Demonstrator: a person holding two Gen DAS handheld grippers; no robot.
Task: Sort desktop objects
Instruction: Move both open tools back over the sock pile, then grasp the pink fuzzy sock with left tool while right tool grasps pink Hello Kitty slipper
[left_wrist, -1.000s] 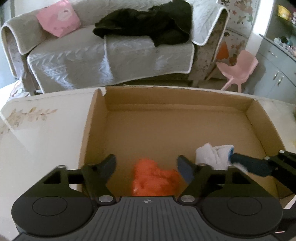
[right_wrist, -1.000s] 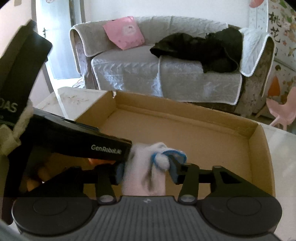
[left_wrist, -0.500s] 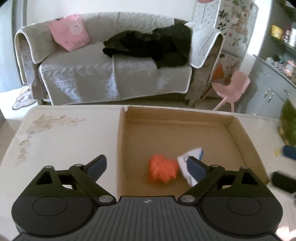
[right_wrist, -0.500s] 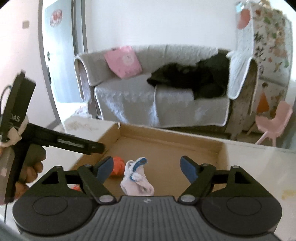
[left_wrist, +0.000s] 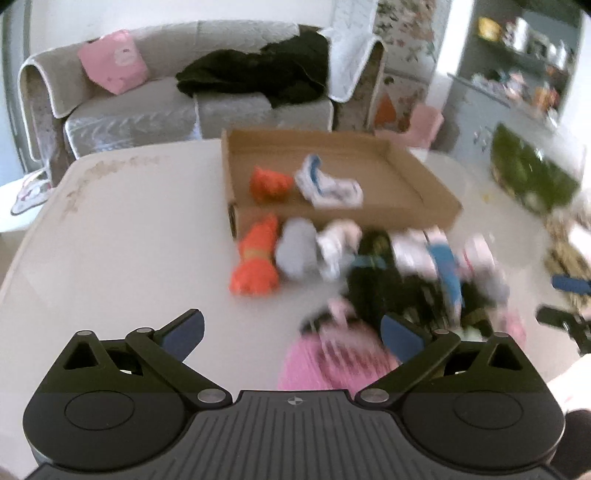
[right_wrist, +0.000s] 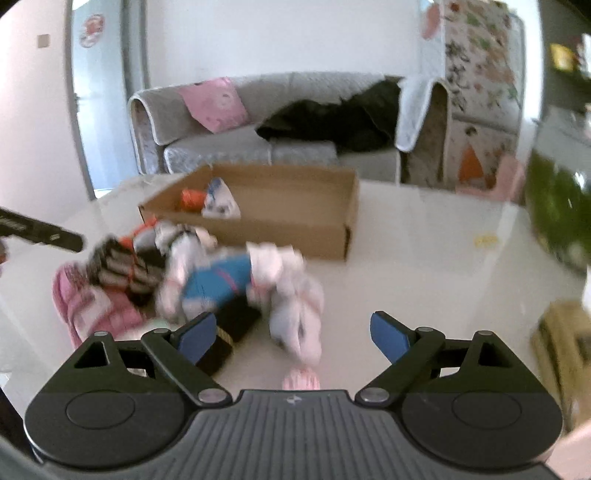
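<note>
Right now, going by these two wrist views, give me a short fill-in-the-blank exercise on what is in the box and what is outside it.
1. The cardboard box holds ____ rolled items.
2. Beside the white-and-blue sock in the box lies a bundle coloured ____.
3. The orange sock roll outside the box lies on the ____.
4. The left gripper holds ____.

Missing words: two; orange; table; nothing

A home living room: covered sofa (left_wrist: 192, 96), pink cushion (left_wrist: 112, 72).
</note>
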